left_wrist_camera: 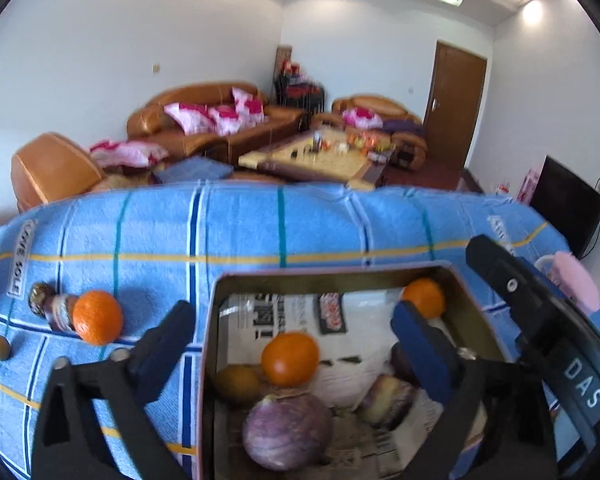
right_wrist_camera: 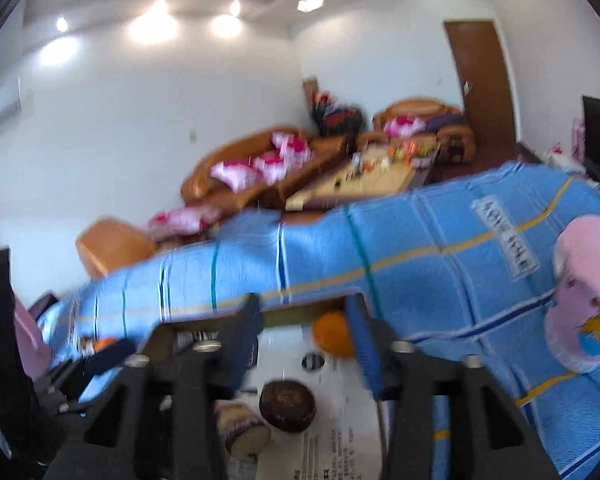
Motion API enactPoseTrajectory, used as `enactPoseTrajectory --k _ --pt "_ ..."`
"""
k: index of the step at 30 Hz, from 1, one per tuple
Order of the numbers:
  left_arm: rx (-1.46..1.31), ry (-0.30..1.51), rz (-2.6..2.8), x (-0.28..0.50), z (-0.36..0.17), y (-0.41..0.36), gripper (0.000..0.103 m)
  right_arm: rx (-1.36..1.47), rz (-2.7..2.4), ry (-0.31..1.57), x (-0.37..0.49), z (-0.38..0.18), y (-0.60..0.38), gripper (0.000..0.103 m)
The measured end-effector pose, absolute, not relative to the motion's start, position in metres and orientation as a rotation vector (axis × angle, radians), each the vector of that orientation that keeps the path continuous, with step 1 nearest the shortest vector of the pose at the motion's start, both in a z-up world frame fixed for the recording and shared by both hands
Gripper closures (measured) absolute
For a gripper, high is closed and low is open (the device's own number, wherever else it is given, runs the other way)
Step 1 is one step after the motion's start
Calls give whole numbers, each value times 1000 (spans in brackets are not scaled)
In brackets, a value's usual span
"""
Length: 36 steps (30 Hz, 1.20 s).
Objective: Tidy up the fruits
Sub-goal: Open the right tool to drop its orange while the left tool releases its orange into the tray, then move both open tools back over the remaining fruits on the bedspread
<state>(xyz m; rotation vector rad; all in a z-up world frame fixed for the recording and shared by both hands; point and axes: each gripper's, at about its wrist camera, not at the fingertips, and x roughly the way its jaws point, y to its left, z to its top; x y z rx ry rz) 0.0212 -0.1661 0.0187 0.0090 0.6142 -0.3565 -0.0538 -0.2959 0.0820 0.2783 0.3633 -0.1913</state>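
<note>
A brown box [left_wrist_camera: 210, 340] lined with newspaper sits on the blue checked cloth. My left gripper [left_wrist_camera: 294, 344] hangs over it, jaws wide open, nothing pressed between them. Below the gap lies an orange [left_wrist_camera: 290, 358], beside a yellow-brown fruit [left_wrist_camera: 238, 384] and a purple round fruit [left_wrist_camera: 286, 432]. A second orange [left_wrist_camera: 424, 296] rests in the box's far right corner. My right gripper [right_wrist_camera: 304, 336] is open above the box; that corner orange [right_wrist_camera: 334, 334] sits just beyond its right finger, untouched. A dark brown round fruit [right_wrist_camera: 287, 404] lies under it.
A third orange [left_wrist_camera: 97, 317] lies on the cloth left of the box, next to small brown items [left_wrist_camera: 46, 300] and an olive-like fruit [left_wrist_camera: 0, 347]. A pink cup [right_wrist_camera: 584, 300] stands on the cloth at the right. Sofas and a coffee table stand beyond the far edge.
</note>
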Motion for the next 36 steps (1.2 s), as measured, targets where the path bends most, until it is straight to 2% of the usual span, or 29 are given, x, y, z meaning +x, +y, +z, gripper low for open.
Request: enactPoseTrajectory --k 1,2,8,14,27,36 --pt "11 588 -368 17 24 -166 0 278 -207 323 -60 85 -296 27" --pt "21 568 -381 12 27 -167 0 273 -223 280 -65 90 -296 26" --pt "63 509 -304 1 32 -152 0 269 -251 195 -75 93 -292 26" --pt "81 474 -199 4 39 -104 0 207 -207 142 -84 94 -277 26" --pt "139 402 -13 7 26 -18 0 69 -226 112 -94 96 -250 26" --pt "99 379 7 2 17 10 0 80 -288 182 -87 92 -241 26"
